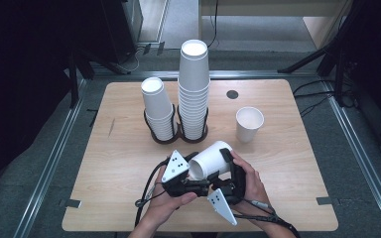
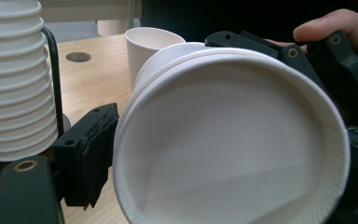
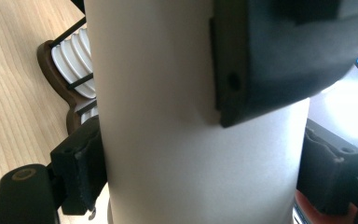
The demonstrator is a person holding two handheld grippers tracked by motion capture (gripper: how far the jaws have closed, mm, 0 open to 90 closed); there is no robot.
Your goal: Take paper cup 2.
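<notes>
A white paper cup point(image 1: 211, 158) lies tilted above the front middle of the table, mouth toward the left gripper. My left gripper point(image 1: 194, 172) is shut on its rim end; in the left gripper view the open mouth point(image 2: 242, 140) faces the camera, one pad point(image 2: 91, 154) presses the rim, and a second rim edge shows just behind the first. My right gripper point(image 1: 226, 171) is shut on the cup's body point(image 3: 158, 93), a black pad on each side. The left gripper's pad point(image 3: 279, 60) also presses the wall there. A hand holds each gripper.
A black holder point(image 1: 166, 138) at mid-table carries a short stack point(image 1: 157, 106) and a tall stack point(image 1: 194, 89) of upside-down white cups. One upright cup point(image 1: 249, 124) stands to the right. A round dark grommet point(image 1: 232, 94) sits near the wooden table's point(image 1: 287, 198) far edge.
</notes>
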